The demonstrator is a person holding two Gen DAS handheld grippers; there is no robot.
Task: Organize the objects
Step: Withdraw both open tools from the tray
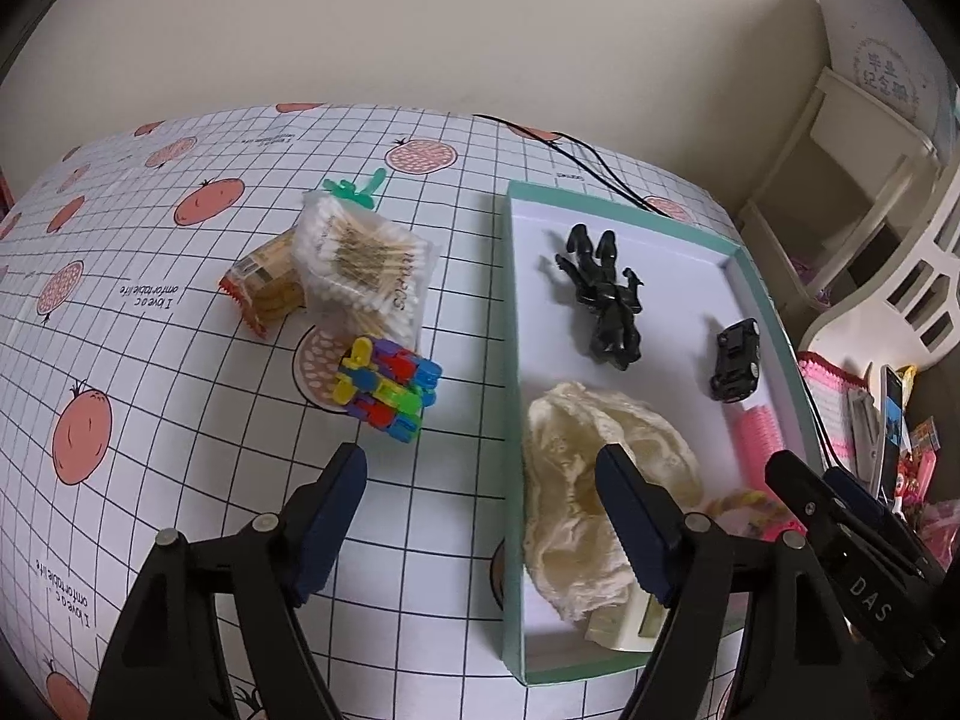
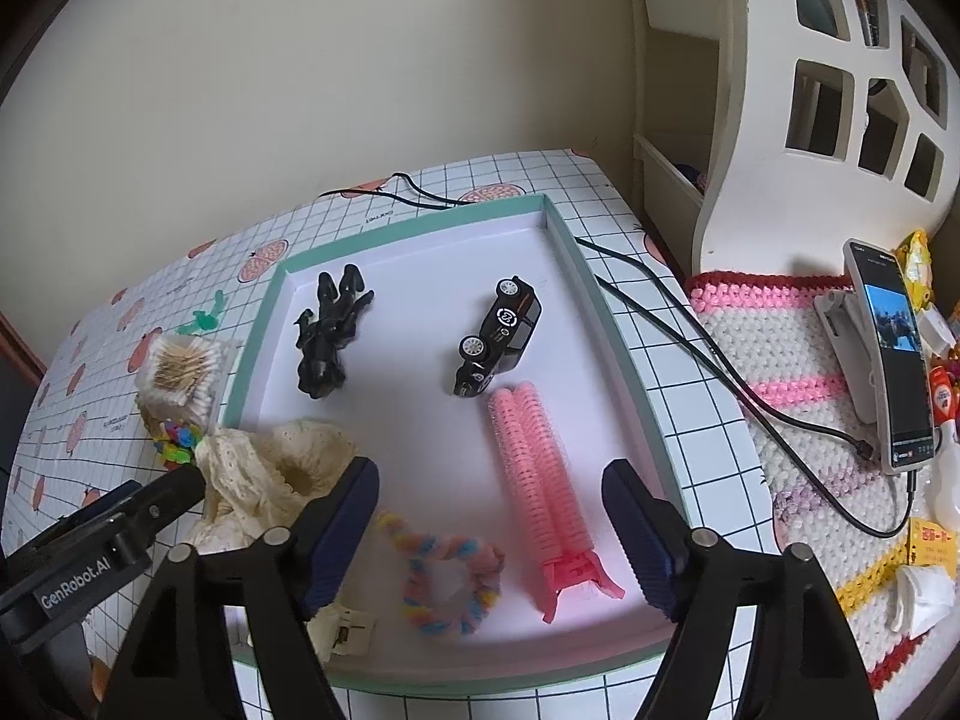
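Note:
A teal-rimmed white tray holds a black figure, a black toy car, a cream lace cloth, a pink hair roller and a pastel scrunchie. Left of the tray lie a colourful block toy, a bag of cotton swabs and a snack packet. My left gripper is open, hanging near the tray's left wall. My right gripper is open above the roller and scrunchie.
A green clip lies beyond the swabs. Black cables run off the table's far right. To the right, a phone on a stand rests on a crocheted mat, beside a white shelf unit.

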